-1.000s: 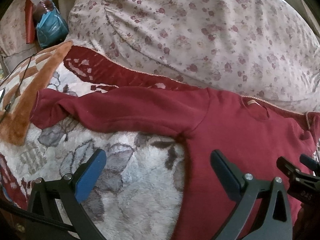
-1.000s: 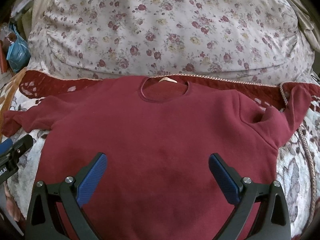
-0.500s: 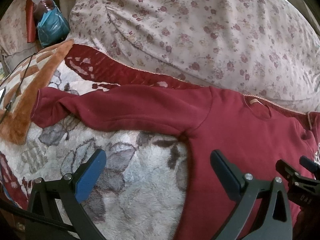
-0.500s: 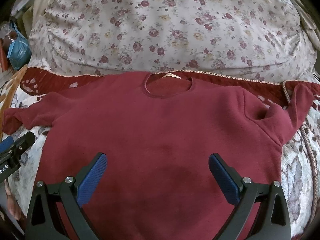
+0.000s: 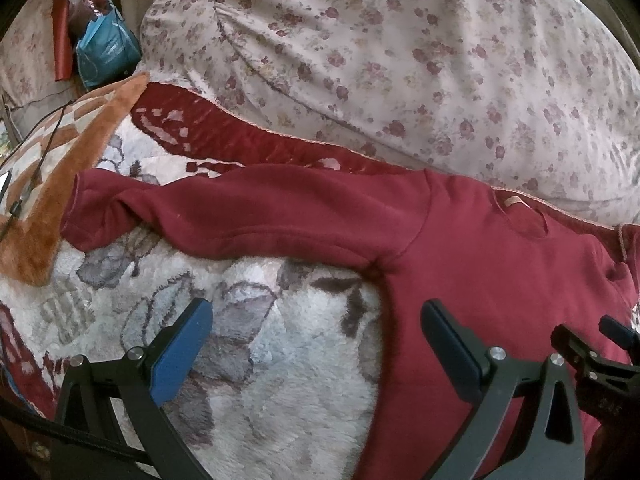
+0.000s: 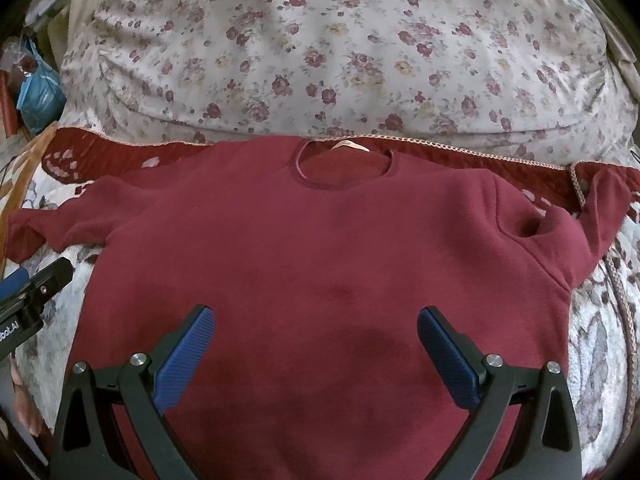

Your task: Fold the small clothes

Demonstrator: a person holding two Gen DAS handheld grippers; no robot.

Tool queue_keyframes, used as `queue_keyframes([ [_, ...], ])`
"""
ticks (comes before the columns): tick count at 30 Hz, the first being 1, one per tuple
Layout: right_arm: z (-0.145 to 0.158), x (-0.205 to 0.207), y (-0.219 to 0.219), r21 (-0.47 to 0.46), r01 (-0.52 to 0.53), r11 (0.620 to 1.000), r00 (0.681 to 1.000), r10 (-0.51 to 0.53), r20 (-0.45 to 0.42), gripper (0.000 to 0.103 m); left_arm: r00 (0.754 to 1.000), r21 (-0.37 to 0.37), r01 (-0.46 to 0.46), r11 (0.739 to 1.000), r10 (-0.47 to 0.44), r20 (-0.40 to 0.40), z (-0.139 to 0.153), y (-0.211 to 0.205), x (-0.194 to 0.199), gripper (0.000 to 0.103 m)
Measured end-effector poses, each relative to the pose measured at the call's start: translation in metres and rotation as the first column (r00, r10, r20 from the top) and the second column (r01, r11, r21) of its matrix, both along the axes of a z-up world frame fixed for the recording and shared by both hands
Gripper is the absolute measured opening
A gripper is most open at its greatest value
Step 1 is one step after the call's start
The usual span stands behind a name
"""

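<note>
A bed covered by a fluffy grey-and-white floral blanket fills the lower frame, a floral pillow above. The dark red long-sleeved fleece top lies flat, centre frame. Left hand-held gripper and right hand-held gripper hover spread, empty. A pinch could snag blanket pile too, dragging the top askew

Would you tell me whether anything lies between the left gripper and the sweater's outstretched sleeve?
Nothing visible does: only bare fleece blanket lies between the open left gripper and the maroon sweater's sleeve.
</note>
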State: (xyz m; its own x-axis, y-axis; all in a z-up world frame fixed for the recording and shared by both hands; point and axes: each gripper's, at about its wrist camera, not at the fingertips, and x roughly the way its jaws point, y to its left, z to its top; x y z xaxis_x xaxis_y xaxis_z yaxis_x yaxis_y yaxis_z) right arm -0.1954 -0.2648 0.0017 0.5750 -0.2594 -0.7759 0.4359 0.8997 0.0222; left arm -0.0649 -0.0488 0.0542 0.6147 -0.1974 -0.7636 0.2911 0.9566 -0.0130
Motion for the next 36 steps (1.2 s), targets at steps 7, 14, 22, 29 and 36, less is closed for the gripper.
queue_keyframes([
  [7,-0.001,0.001,0.001,0.009,-0.008,1.0,1.0,0.008,-0.007,0.103,0.996,-0.016,-0.088,0.996,0.087,-0.027,-0.002,0.02,0.014,0.103],
  [14,-0.003,0.002,0.004,0.009,-0.029,1.0,0.999,0.029,-0.02,0.103,0.975,0.047,-0.222,0.974,0.222,-0.008,0.008,0.056,0.038,0.103],
  [22,-0.002,0.002,0.002,0.022,-0.048,0.999,0.999,0.049,-0.019,0.103,0.925,0.063,-0.376,0.924,0.372,0.075,0.045,0.134,0.085,0.103],
  [29,-0.004,0.004,0.008,0.038,-0.079,0.996,0.997,0.079,0.003,0.103,0.916,0.159,-0.394,0.905,0.4,-0.005,0.03,0.174,0.148,0.06],
  [36,-0.004,0.006,0.015,0.048,-0.132,0.99,0.991,0.131,0.027,0.1,0.947,0.243,-0.305,0.921,0.321,-0.029,0.024,0.161,0.159,0.013],
])
